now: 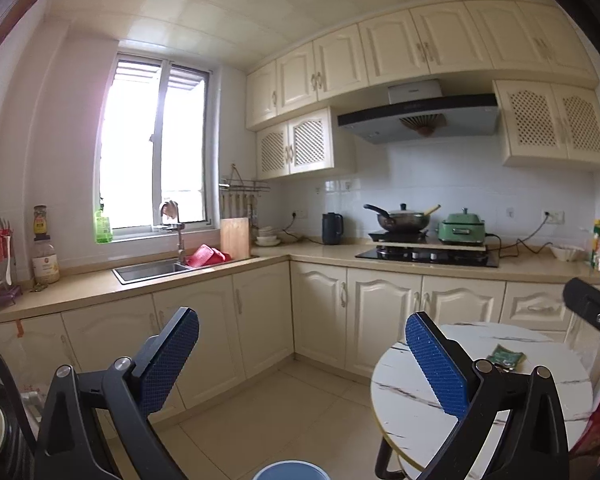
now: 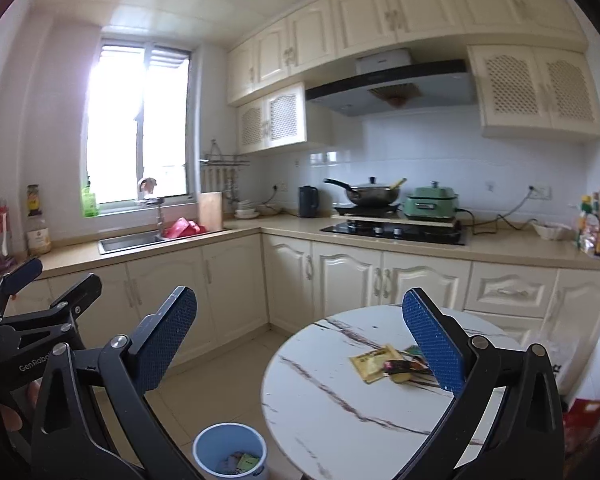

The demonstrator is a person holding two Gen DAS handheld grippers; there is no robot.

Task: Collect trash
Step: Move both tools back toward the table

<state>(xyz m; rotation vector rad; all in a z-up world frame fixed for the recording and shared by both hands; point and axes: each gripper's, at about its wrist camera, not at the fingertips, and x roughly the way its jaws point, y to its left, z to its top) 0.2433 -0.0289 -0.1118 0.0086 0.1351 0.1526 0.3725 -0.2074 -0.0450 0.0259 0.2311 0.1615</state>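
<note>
Trash: a small pile of wrappers on the round marble worktop (image 2: 340, 392), right of centre on its top. The yellow sachet (image 2: 374, 364) lies flat, long axis running from near-left to far-right; a dark wrapper (image 2: 400, 367) overlaps its right end, and a green packet (image 1: 506, 357) sits just beyond, partly hidden behind the right finger in the right wrist view.

Your right gripper (image 2: 300, 336) is held above the near edge of the worktop, fingers wide apart, nothing between them. The pile lies ahead and to the right of its midline, close by the right finger.

Your left gripper (image 1: 302, 350) is also spread and empty, further left, mostly over the floor. Judgement: right hand is nearer.

The blue bin (image 2: 230, 454) stands on the floor, near-left of the worktop, some scraps already inside.
</note>
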